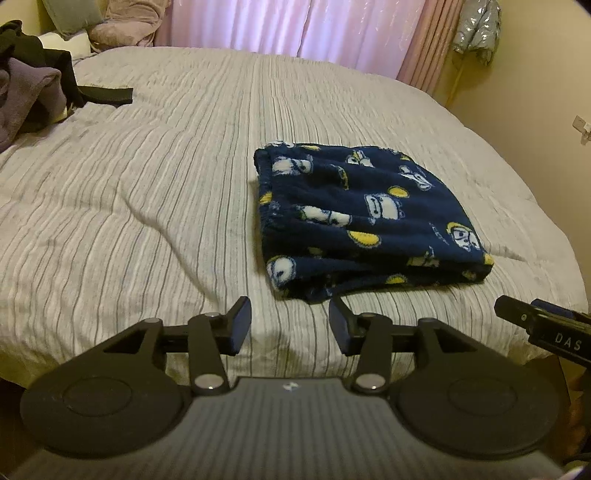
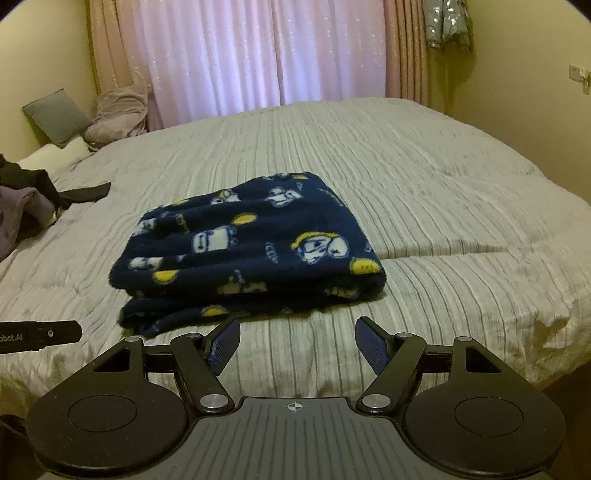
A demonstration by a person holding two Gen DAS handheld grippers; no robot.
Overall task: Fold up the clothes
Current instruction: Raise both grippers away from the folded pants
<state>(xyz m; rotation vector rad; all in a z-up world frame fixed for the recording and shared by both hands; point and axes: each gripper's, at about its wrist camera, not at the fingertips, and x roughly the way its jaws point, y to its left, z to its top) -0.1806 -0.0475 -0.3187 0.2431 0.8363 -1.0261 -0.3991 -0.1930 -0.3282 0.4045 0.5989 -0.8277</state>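
A navy fleece garment printed with white and yellow cartoon figures lies folded in a thick rectangle on the striped bed cover. In the right wrist view the same folded garment sits just beyond the fingers. My left gripper is open above the bed's near edge, with the garment's near left corner just past its right finger and nothing between the pads. My right gripper is open too, empty, a little short of the garment's front edge. Each gripper's tip shows at the edge of the other's view.
A heap of dark and purple clothes lies at the bed's left side, with a black strap trailing from it. Pillows sit at the far left corner. Pink curtains hang behind the bed. A silver jacket hangs at the right wall.
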